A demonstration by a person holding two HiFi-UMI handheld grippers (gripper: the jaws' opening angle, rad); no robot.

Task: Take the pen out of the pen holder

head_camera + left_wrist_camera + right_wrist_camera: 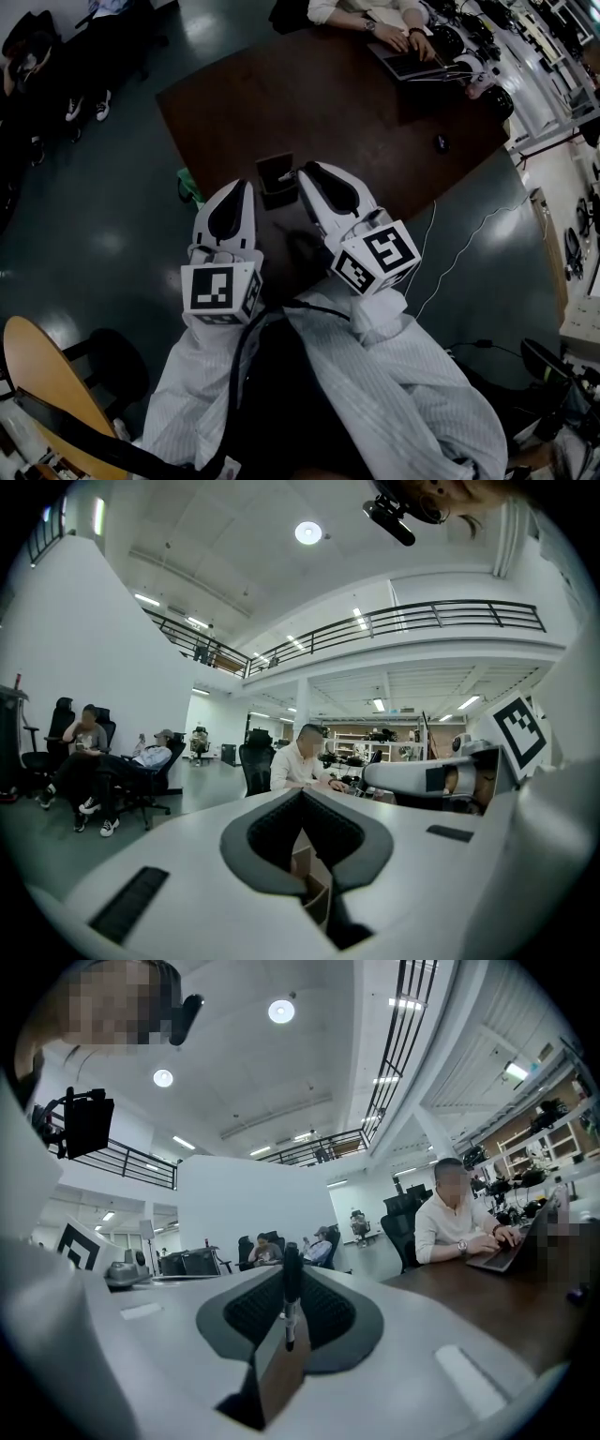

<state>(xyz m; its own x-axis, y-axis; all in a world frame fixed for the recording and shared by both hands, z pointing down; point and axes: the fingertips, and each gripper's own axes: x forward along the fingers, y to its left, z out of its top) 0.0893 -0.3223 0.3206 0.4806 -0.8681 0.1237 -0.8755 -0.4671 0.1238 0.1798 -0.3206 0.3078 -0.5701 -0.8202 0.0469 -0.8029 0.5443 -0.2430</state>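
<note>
Two grippers are meeting at the pen holder [275, 174] on the brown table [356, 103]: left gripper [243, 187] is clamping its wall, right gripper [305, 171] is pinching the upright pen [291, 1288] at its edge

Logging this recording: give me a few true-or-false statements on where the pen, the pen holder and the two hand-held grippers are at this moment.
1. The pen holder stands on the dark brown table. True.
2. The pen lies flat on the table, away from the pen holder. False: it is upright at the pen holder, not on the tabletop.
3. The left hand-held gripper grips the pen. False: the pen is in the jaws of the right hand-held gripper, and the left one's jaws hold nothing.
4. A person sits with a laptop at the far end of the table. True.
</note>
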